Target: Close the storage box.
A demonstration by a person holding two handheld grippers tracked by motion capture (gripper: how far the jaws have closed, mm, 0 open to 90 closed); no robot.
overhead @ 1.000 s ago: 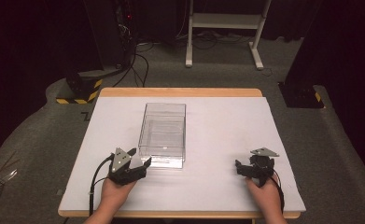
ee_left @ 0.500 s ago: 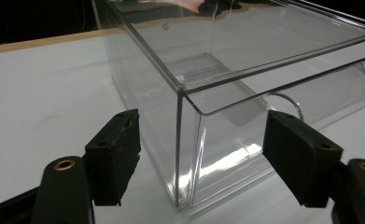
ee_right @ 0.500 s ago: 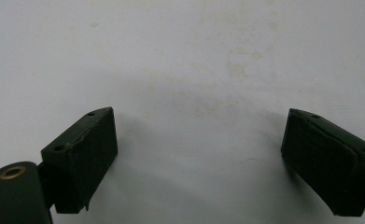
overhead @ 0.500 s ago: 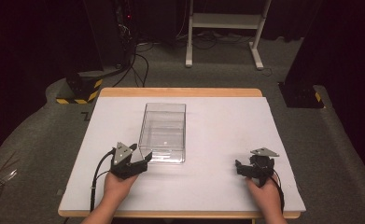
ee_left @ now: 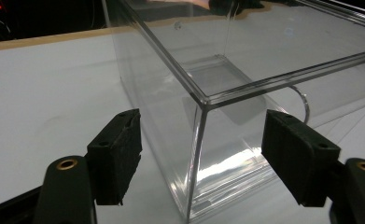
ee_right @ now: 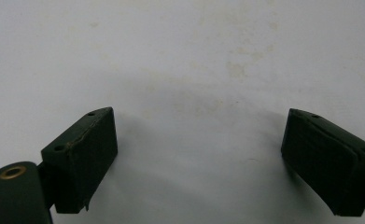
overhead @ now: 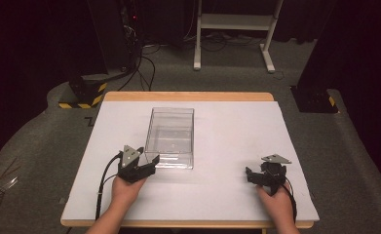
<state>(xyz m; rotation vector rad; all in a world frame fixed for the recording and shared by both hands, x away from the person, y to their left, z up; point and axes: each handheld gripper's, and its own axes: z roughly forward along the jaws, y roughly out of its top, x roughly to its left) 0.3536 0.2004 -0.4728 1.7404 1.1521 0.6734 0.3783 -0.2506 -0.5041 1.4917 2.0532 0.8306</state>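
Left tool: jaws spread wide, holding nothing, set astride the near left corner of the clear rectangular plastic box. The box stands upright and empty, left of centre on the white-covered worktop.

Judgement: if a grasp is intended, the tool should square to one wall rather than the corner, since a corner pinch on smooth plastic would likely slip.

Right tool: jaws wide apart, empty, over bare worktop well clear of the box.

Contact between left tool and box cannot be confirmed. The transparent walls make edges hard to read.
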